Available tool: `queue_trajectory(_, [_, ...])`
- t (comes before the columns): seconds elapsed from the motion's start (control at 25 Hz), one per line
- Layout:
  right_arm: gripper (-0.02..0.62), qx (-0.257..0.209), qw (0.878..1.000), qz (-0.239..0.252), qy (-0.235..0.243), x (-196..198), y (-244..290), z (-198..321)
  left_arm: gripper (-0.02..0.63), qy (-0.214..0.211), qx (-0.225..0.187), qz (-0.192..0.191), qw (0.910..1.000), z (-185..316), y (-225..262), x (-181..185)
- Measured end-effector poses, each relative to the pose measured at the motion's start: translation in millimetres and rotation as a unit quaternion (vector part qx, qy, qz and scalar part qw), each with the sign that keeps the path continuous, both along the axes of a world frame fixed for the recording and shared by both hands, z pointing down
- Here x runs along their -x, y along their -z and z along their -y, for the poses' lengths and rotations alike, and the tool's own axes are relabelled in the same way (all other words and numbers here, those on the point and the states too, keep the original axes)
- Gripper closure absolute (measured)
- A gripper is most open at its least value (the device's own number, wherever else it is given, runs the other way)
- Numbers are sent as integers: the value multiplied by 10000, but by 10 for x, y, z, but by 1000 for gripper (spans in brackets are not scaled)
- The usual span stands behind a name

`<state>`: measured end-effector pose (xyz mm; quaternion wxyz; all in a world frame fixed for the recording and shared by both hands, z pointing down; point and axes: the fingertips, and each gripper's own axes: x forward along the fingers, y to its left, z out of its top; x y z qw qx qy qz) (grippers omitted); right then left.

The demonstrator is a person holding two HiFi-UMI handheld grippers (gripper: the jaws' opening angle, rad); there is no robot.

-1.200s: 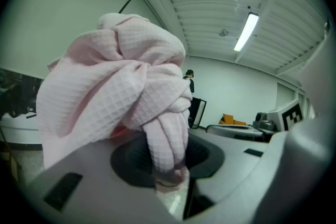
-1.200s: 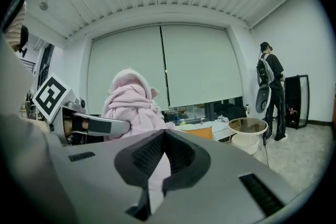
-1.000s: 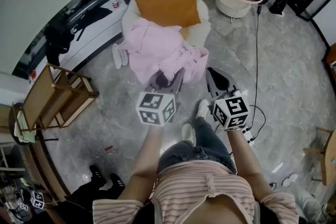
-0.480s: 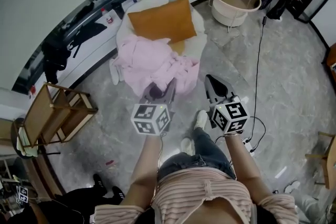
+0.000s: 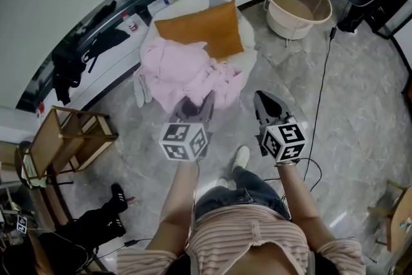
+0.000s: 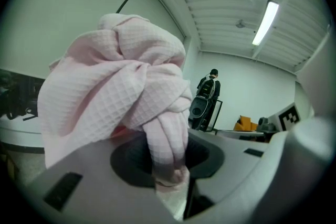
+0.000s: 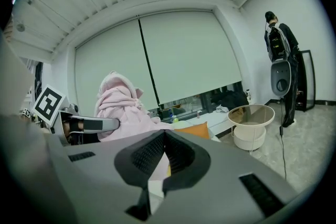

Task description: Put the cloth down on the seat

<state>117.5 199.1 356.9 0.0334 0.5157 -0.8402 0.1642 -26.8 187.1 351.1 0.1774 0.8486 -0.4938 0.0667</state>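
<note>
While our left gripper (image 5: 196, 105) pinches the cloth (image 5: 183, 67) at the seat (image 5: 247, 42), the right gripper's (image 5: 262, 103) fingers closed empty, we should lower and release.

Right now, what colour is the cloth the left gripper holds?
Pale pink cloth, waffle-textured; clearest in the left gripper view.

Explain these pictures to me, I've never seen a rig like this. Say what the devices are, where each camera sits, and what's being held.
A person holds a two-jaw gripper in each hand; the marker cubes belong to them. One picture looks down from a camera on the person's head; the other two come from cameras on the grippers, looking along their jaws. The left gripper is clamped on a pink cloth, most of which lies on the round white seat by an orange cushion. The right gripper has its jaws together, with nothing in them.
</note>
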Motion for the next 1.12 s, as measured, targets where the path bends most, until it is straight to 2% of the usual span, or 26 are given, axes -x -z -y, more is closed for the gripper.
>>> queue_trajectory(0.32, [588, 6, 9999, 96, 67, -273, 23, 517, 485, 133, 8, 44, 9999, 511, 61, -244])
queue_trajectory(0.8, [588, -66, 10000, 9, -18, -579, 40, 856, 485, 102, 55, 50, 9999, 943, 13, -489])
queue_trajectory(1.12, [588, 59, 10000, -58, -47, -475, 20, 1322, 485, 68, 139, 20, 9999, 1435, 12, -383])
